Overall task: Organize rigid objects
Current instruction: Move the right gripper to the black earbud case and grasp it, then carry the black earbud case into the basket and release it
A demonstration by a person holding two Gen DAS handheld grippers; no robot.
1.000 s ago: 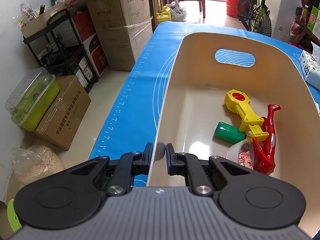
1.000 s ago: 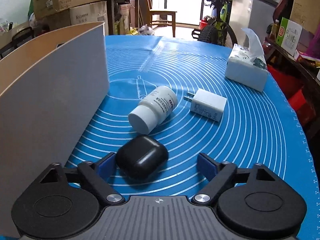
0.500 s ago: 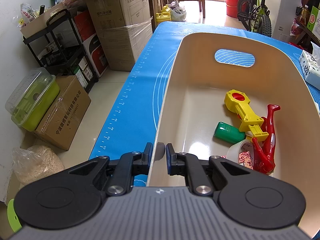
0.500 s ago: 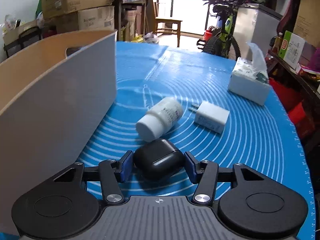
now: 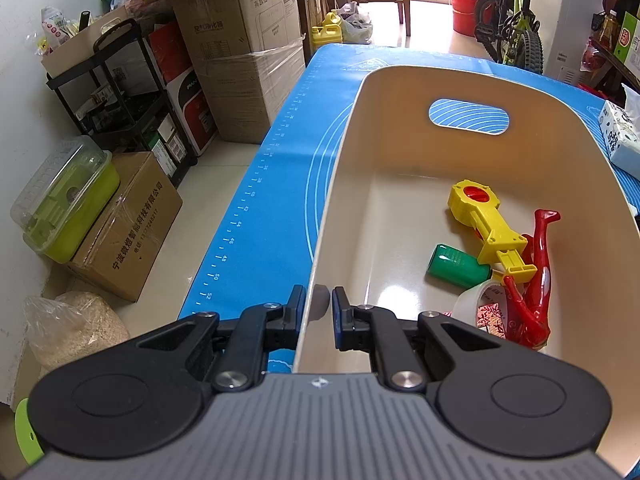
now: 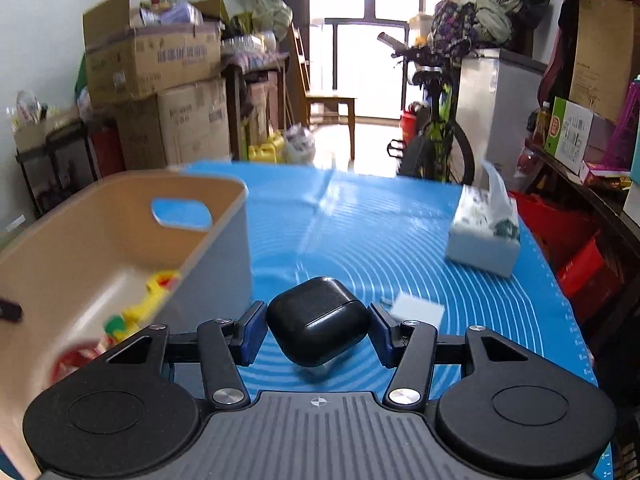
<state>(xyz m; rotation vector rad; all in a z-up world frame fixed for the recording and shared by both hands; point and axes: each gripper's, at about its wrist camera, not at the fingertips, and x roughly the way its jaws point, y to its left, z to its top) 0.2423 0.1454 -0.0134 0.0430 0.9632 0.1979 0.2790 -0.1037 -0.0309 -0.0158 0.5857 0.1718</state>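
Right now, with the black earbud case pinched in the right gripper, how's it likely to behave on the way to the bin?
The black earbud case looks like a rigid shell, so it probably won't deform between the right gripper pads. Its glossy, rounded sides suggest it could slip or twist if the squeeze loosens. It sits tilted in the grip, so it may tumble when dropped into the beige bin.

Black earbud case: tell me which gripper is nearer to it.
Right. The right gripper holds the black earbud case between its fingers, above the mat. The left gripper is clamped on the bin wall.
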